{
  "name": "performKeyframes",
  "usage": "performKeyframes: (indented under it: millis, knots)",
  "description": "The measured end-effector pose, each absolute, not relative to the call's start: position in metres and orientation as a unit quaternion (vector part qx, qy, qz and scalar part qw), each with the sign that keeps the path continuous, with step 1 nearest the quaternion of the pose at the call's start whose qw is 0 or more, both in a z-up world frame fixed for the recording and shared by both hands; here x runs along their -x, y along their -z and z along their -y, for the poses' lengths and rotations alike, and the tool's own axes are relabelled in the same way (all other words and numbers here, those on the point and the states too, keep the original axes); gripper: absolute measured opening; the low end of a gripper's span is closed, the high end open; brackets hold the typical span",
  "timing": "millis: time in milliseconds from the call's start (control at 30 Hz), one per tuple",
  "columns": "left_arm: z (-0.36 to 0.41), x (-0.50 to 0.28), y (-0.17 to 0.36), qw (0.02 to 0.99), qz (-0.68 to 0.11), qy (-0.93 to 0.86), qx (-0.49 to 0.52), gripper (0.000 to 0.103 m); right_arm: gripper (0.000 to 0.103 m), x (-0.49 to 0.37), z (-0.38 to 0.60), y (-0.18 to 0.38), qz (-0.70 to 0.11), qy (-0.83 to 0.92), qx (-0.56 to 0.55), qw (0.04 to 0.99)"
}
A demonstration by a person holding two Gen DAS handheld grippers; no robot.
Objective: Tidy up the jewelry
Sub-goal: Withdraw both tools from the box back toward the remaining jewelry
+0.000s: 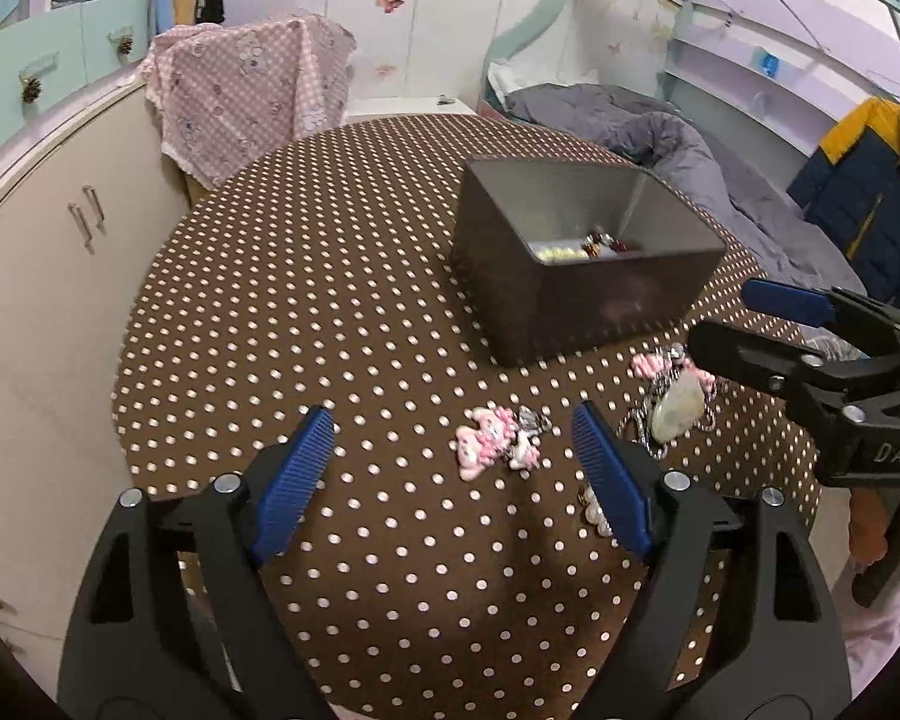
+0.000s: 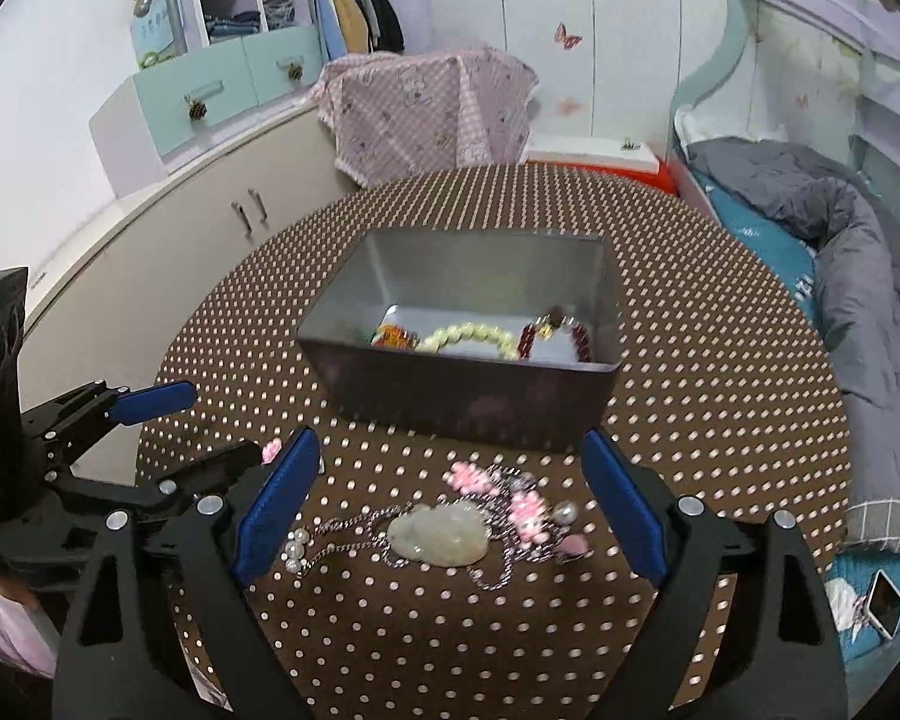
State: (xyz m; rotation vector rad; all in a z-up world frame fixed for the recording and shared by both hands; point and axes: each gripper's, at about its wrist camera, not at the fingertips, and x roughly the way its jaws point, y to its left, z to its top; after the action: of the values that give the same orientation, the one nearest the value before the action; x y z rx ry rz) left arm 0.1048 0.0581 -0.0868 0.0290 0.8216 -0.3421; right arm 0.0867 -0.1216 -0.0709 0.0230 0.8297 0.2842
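While the left tongs (image 1: 453,438) hung above the polka-dot surface (image 1: 330,300) in the left wrist view, their blue pads (image 1: 297,483) stood wide apart and gripped nothing. A pink charm cluster (image 1: 498,441) lay on the cloth between the two pads, touched by neither. Just beside the right-hand pad sat a few small pearls (image 1: 597,516), partly hidden behind it. Farther right, a pale jade pendant (image 1: 678,411) rested on a tangle of silver chain (image 1: 642,429), with more pink beads (image 1: 651,365) near it. Beyond these stood the grey metal box (image 1: 570,300), open-topped, with beaded pieces visible at its bottom (too small here to name). The right tongs (image 1: 750,324) entered from the right edge, over the pendant's side of the surface.

Seen from the right wrist view, the right tongs (image 2: 453,498) were likewise spread wide and empty. The jade pendant (image 2: 441,534) lay on the cloth between the pads, its chain (image 2: 354,531) looping left toward a pearl cluster (image 2: 295,549). Pink flower beads (image 2: 528,507) and a single pearl (image 2: 566,512) lay just right of the pendant. Directly behind stood the box (image 2: 468,396), holding a cream bead bracelet (image 2: 471,337), a dark red bead bracelet (image 2: 570,333) and an orange piece (image 2: 393,336). The left tongs (image 2: 210,426) showed at the left edge, also open.
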Motion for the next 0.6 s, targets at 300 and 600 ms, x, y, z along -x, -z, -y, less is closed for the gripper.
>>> performKeyframes:
  millis: [300, 600]
  knots:
    - [-0.055, -0.101, 0.105, 0.906, -0.388, 0.17, -0.019, 0.072, 0.085, -0.088, 0.112, 0.089, -0.427, -0.145, -0.014, 0.892]
    - [-0.054, -0.103, 0.111, 0.906, -0.391, 0.165, -0.019, 0.058, 0.085, -0.094, 0.107, 0.098, -0.439, -0.145, -0.009, 0.886]
